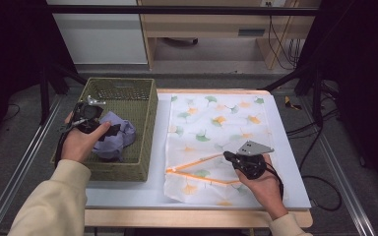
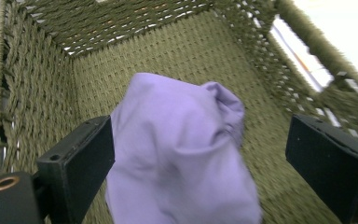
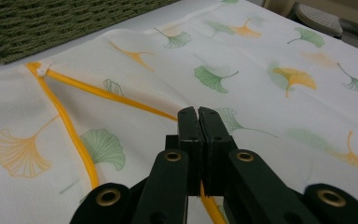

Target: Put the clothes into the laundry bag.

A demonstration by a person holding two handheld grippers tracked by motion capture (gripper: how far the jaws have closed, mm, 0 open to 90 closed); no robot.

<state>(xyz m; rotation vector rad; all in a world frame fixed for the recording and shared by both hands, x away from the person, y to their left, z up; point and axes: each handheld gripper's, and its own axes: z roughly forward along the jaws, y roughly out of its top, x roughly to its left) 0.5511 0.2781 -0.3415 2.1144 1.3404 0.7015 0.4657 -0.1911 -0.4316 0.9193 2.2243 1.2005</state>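
I am hovering my left gripper (image 2: 200, 163), jaws wide, over one purple cloth (image 2: 177, 154) in one basket (image 2: 42, 88), my right gripper (image 3: 199, 116) pinching one leaf-print bag's (image 3: 242, 60) yellow edge.

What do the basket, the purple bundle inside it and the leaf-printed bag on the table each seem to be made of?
Basket: woven cord or fibre, olive green and matt; the plaited weave shows on its walls and floor.
Purple bundle: soft cloth, matt, with rounded folds and creases.
Leaf-printed bag: probably fine mesh fabric, white with a printed leaf pattern; a faint grid texture shows, and a yellow zip runs along its opening.
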